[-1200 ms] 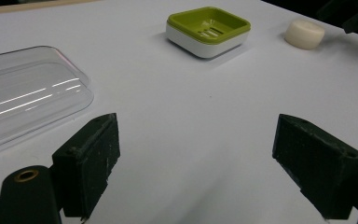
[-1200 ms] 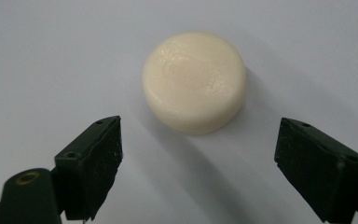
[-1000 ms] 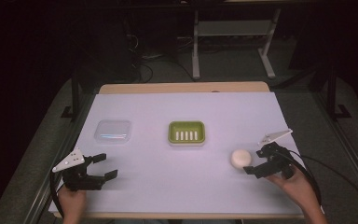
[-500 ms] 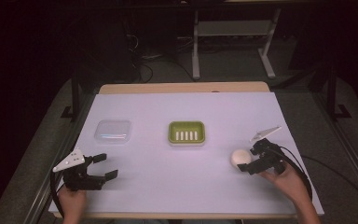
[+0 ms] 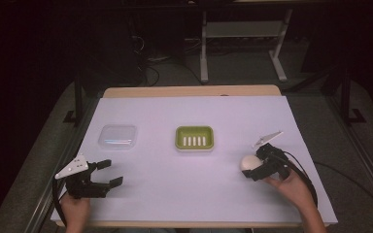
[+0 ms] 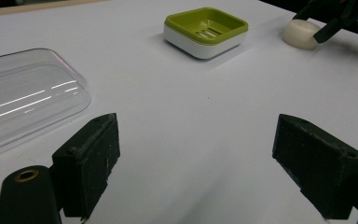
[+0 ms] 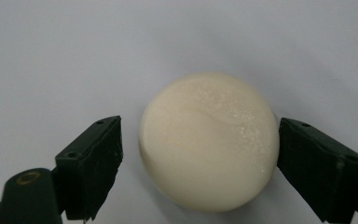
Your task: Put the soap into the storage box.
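The soap [image 7: 209,142] is a smooth, cream-coloured round bar with softly rounded edges and a faintly pitted, waxy surface. It lies on the white table cover [image 5: 189,116] at the near right, well apart from the near edge and the right edge. The right gripper [image 5: 253,168] has its black, blocky jaws set apart on either side of the bar; in the right gripper view one jaw seems to sit right at the bar's side while a narrow gap shows at the other, so they are not clamped. The left gripper [image 5: 110,173] rests at the near left, its jaws wide apart over bare cover. Left of centre and farther off lies a clear, glossy plastic lid [image 5: 118,136] with rounded corners. At the centre stands a lime-green soap dish [image 5: 194,139], rectangular, slotted, on a white base. Between the dish and the soap the cover lies open and flat.
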`<state>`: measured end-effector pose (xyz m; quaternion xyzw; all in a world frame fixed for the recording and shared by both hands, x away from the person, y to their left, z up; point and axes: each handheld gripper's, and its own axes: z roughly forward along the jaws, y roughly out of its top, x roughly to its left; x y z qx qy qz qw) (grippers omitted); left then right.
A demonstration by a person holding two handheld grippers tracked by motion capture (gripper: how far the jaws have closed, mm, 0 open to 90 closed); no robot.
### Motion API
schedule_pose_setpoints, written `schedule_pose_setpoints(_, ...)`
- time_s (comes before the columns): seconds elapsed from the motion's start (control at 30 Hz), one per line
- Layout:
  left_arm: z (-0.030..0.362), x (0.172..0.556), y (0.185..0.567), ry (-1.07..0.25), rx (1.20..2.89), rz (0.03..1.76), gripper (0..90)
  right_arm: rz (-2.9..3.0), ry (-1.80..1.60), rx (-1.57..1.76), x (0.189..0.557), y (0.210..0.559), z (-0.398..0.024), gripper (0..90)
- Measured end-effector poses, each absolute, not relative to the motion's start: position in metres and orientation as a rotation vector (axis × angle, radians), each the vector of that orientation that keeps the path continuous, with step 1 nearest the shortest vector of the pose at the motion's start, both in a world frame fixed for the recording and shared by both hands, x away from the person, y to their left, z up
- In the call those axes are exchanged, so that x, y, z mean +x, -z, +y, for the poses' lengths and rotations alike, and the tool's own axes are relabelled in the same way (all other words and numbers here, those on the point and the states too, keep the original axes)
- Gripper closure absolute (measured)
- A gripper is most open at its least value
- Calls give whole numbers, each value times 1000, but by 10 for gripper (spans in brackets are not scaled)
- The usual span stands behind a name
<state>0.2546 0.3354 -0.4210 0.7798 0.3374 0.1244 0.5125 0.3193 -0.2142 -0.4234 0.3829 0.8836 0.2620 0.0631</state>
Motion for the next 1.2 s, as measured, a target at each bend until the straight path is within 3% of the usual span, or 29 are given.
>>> schedule_pose_setpoints(0.57,336,255,421,-297,1868,813,145,2646,-720,1153,320,431,-209,155)
schedule_pose_setpoints(0.87,336,256,421,-297,1877,810,145,2647,-681,1117,320,432,-205,220)
schedule_pose_setpoints(1.2,336,256,421,-297,1867,816,145,2648,-662,1120,320,432,-203,225)
